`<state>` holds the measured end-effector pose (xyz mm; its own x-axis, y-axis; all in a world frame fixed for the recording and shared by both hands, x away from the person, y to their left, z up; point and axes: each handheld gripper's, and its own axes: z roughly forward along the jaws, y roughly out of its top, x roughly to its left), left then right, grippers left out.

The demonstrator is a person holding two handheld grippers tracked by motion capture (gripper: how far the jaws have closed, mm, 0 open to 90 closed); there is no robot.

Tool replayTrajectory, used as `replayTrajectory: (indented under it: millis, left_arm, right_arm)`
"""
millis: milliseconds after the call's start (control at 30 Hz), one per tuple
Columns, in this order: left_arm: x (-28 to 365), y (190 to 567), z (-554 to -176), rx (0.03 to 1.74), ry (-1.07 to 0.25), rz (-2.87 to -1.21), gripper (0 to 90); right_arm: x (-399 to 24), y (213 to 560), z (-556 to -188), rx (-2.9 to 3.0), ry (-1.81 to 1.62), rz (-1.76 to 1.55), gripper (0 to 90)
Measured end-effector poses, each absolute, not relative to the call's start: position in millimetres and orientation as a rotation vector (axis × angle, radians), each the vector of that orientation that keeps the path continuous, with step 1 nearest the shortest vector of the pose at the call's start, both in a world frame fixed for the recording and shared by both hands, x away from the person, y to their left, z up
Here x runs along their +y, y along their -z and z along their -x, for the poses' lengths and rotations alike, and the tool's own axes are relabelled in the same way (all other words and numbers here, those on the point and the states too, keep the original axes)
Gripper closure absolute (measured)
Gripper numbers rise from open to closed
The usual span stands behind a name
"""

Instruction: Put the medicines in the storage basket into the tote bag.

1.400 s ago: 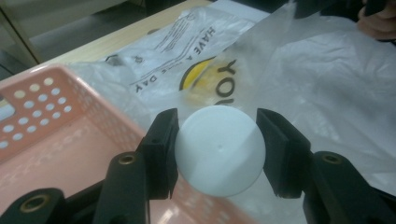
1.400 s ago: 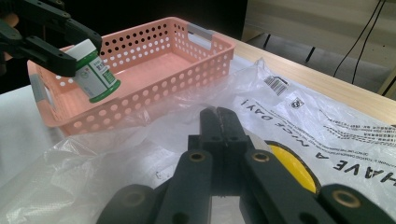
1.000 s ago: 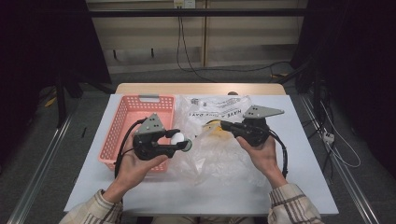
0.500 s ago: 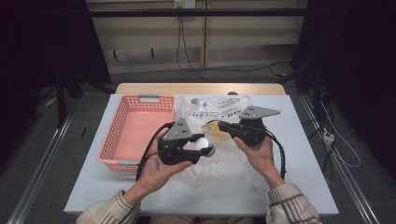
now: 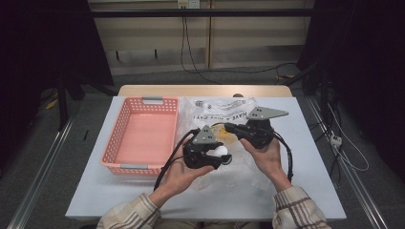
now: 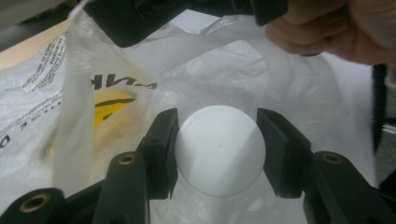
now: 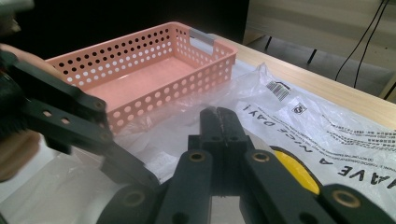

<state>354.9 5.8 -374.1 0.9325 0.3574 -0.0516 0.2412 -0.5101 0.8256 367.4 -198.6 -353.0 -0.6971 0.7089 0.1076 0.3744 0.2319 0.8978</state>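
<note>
The left hand-held gripper [image 6: 217, 154] clamps a smooth white ball [image 6: 219, 149] above the thin translucent printed plastic bag [image 5: 239, 164]; the right hand-held gripper [image 7: 219, 122], jaws pinched together on the bag's film, lifts its mouth. Judged best: keep that mouth wide, and lower the ball inside before release.

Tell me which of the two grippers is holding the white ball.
The left gripper: its jaws clamp the white ball. The right gripper pinches the plastic bag instead.

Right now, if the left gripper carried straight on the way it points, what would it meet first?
Probably the plastic bag: the left gripper, fingers shut on the white ball, points into its crumpled film, with the right gripper holding the bag beyond. Depth is unclear.
</note>
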Motion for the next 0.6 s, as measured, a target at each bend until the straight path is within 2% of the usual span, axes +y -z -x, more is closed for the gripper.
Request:
replayTrajectory:
  millis: [600]
  left_arm:
    - [-15, 416, -389, 0.582, -0.168, -2.161, 50.8]
  right_arm:
    - [-198, 364, -370, 2.227, -1.429, -1.032, 90.0]
